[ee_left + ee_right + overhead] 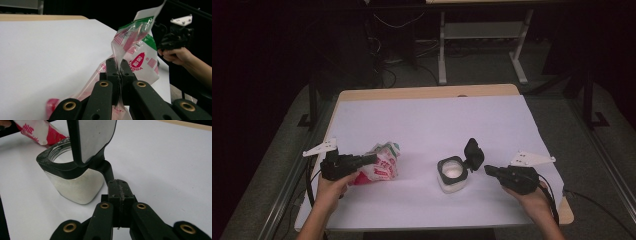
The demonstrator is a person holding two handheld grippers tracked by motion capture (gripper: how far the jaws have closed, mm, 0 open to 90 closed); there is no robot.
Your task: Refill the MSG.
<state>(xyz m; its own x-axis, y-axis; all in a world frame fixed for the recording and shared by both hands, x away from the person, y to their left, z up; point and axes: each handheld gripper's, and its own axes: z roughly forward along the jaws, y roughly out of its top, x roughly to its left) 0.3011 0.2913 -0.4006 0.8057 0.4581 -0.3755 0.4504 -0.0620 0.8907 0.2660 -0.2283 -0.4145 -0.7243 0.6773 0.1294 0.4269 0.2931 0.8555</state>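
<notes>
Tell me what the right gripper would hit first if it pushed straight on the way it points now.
The right gripper, jaws shut, points at the hinge arm of the open black lid on the jar. That hinge comes first, then the jar itself; whether the jaws already touch the hinge is hard to tell.

bag's (37,130) top cut off, lid (91,137) too — frame edge

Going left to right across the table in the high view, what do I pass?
left gripper shut on the plastic bag → plastic bag with red and green print → square jar with white contents → its open black flip lid → right gripper, shut.
</notes>
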